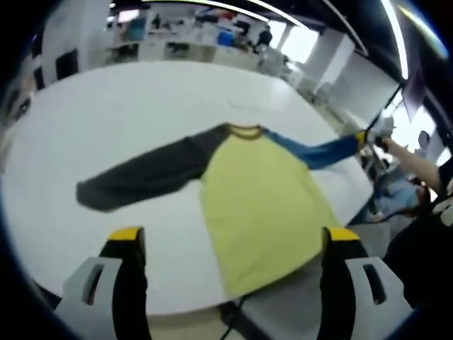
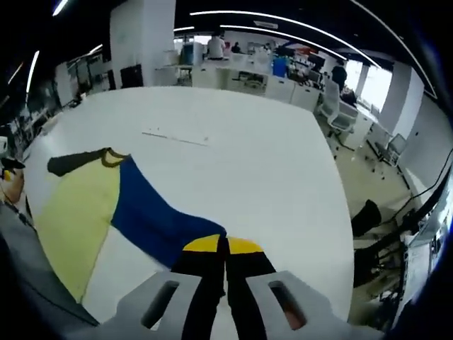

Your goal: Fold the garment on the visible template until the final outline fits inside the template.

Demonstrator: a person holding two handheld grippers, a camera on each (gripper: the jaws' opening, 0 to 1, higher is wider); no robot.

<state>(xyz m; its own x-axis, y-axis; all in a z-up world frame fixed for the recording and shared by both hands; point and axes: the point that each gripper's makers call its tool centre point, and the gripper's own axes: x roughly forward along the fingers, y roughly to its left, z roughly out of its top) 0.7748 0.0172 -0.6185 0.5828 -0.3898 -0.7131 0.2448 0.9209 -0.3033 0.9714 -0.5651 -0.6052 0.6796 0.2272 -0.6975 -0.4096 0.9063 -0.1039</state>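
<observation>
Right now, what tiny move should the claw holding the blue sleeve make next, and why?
Probably carry the blue sleeve inward across the yellow shirt. The right claw is shut on the sleeve's end, and that sleeve lies stretched straight out on the white table, so it likely needs folding over first. The left claw hangs open near the hem.

I can't see the blue sleeve (image 2: 159,219) cuff: my right gripper (image 2: 225,249) jaws cover it. Shirt (image 1: 265,205) hem hangs past the table (image 1: 106,113) edge. No template outline I can make out.
</observation>
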